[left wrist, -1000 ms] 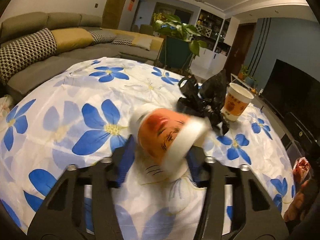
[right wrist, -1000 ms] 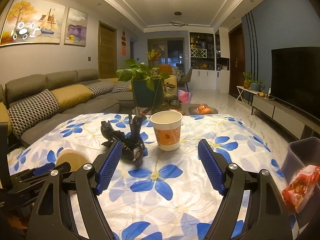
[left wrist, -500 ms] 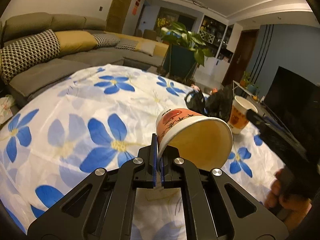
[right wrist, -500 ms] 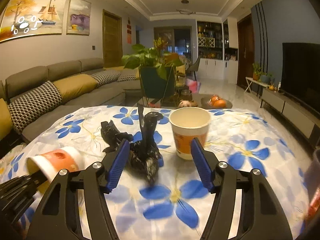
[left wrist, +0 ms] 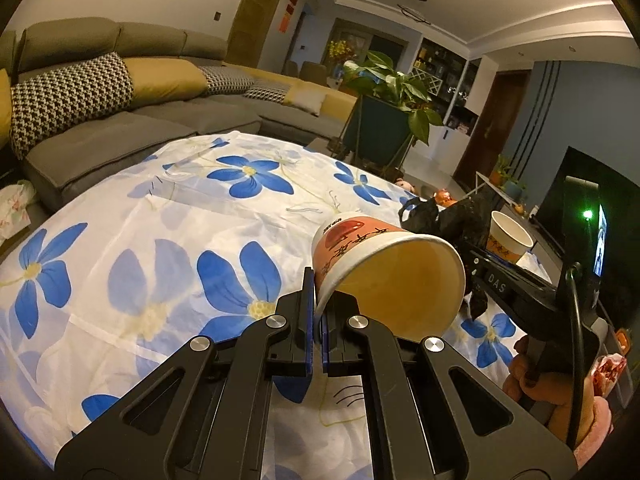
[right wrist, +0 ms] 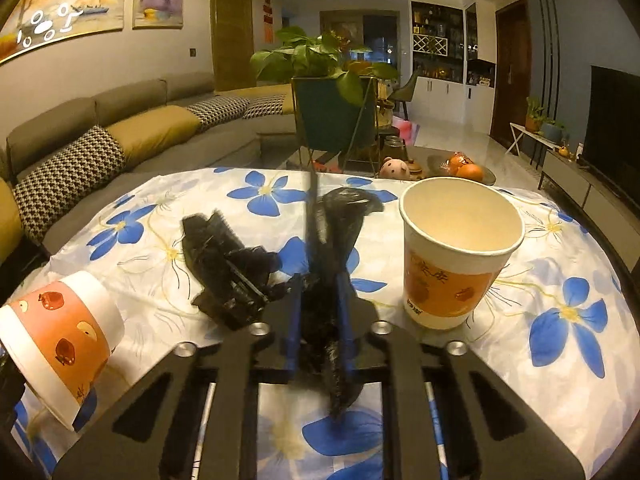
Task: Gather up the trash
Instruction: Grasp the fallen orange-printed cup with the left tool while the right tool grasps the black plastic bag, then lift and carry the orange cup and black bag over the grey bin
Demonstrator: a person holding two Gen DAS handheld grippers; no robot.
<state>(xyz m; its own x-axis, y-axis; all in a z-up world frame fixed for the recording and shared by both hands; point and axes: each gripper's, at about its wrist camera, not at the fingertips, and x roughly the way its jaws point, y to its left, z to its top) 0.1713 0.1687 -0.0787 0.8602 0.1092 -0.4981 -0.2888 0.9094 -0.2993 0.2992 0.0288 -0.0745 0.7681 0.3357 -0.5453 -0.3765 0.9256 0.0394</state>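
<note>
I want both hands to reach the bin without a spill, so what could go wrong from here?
The left gripper pinches only the rim of the tipped paper cup; it may buckle or slip free. The right gripper, its jaws just closing on the black plastic bag, sits beside the upright cup; trailing bag ends could knock it over.

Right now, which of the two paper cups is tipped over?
The cup in the left gripper: tipped cup, pinched by its rim. The upright cup stands free beside the black bag.
</note>
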